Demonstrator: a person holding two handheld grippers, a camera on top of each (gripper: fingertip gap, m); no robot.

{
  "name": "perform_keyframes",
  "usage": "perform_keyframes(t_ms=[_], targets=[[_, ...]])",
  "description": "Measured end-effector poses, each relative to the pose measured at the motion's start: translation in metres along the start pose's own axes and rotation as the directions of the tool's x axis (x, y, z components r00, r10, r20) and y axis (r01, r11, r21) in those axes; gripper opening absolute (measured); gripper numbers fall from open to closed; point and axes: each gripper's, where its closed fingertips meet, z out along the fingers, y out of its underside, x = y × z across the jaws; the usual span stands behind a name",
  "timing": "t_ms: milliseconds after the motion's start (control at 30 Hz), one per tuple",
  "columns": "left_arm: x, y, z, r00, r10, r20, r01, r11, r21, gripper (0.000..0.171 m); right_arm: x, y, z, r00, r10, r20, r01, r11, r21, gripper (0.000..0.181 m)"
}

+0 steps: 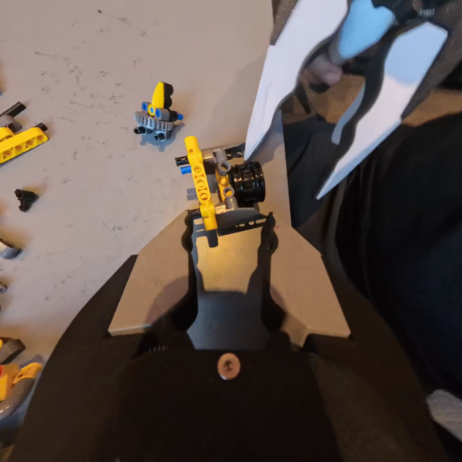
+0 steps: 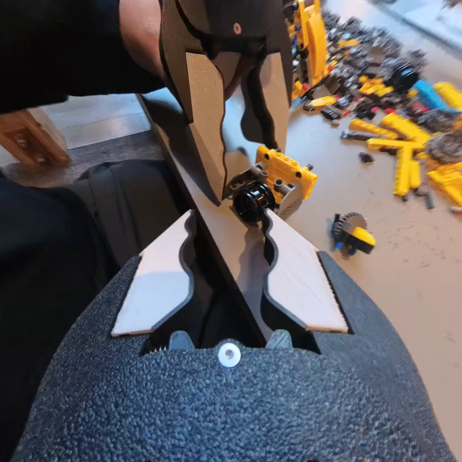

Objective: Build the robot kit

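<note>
A small assembly of yellow beams, grey connectors and a black wheel hub [image 1: 246, 183] sits at the table's edge. My left gripper [image 1: 230, 216], with tan pads, is shut on the assembly [image 1: 201, 185] at its grey panel end. In the right wrist view the left gripper [image 2: 250, 175] comes down from above around the assembly [image 2: 287, 167]. My right gripper [image 2: 228, 212], with white pads, is open; one fingertip [image 2: 268, 217] is at the black hub [image 2: 251, 202] and the other hangs off the table edge. The right gripper also shows in the left wrist view [image 1: 282, 177].
A small gear piece with a yellow curved part [image 1: 157, 112] lies on the beige table [image 1: 87, 62], also seen in the right wrist view [image 2: 352, 235]. A big pile of yellow and black parts [image 2: 400, 100] fills the far side. A yellow beam [image 1: 20, 145] and a small black piece [image 1: 25, 198] lie at the left. Some 4 centimeters of space lies between my two pairs of fingers. Between my left fingertips and the small black piece [image 1: 25, 198] there is roughly 11 centimeters. My right wrist view [image 2: 363, 156] looks at it from another angle.
</note>
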Motion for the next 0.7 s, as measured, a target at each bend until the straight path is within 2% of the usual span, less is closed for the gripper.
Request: perform_keyframes(t_ms=[133, 200, 300, 367, 467, 567, 700], targets=[[-0.01, -0.006, 0.0, 0.983, -0.181, 0.028, 0.18, 0.983, 0.038, 0.058, 0.001, -0.014, -0.011, 0.977, -0.156, -0.144, 0.169, 0.982, 0.087, 0.045], [-0.009, -0.008, -0.001, 0.974, -0.226, -0.003, 0.226, 0.972, 0.067, 0.058, -0.007, -0.023, -0.017, 0.982, -0.134, -0.133, 0.153, 0.977, 0.146, 0.04], [0.01, -0.007, -0.001, 0.983, -0.157, -0.097, 0.164, 0.984, 0.068, 0.058, -0.014, -0.023, -0.021, 1.0, -0.014, 0.009, 0.012, 0.989, 0.146, 0.03], [0.012, -0.003, -0.001, 0.992, -0.103, -0.076, 0.108, 0.993, 0.056, 0.058, -0.002, -0.019, -0.024, 1.0, 0.023, -0.003, -0.022, 0.994, 0.106, 0.03], [0.012, 0.002, -0.001, 0.999, -0.007, -0.04, 0.008, 1.0, 0.021, 0.058, 0.006, -0.018, -0.024, 1.0, -0.028, 0.002, 0.028, 0.999, 0.044, 0.017], [0.012, 0.004, -0.001, 0.998, 0.061, -0.027, -0.061, 0.998, 0.004, 0.058, 0.016, -0.022, -0.017, 0.993, -0.119, -0.003, 0.119, 0.992, -0.035, 0.016], [0.01, 0.004, 0.0, 0.994, 0.109, -0.03, -0.109, 0.994, 0.01, 0.058, 0.015, -0.025, -0.003, 0.97, -0.229, 0.082, 0.239, 0.961, -0.142, 0.015]])
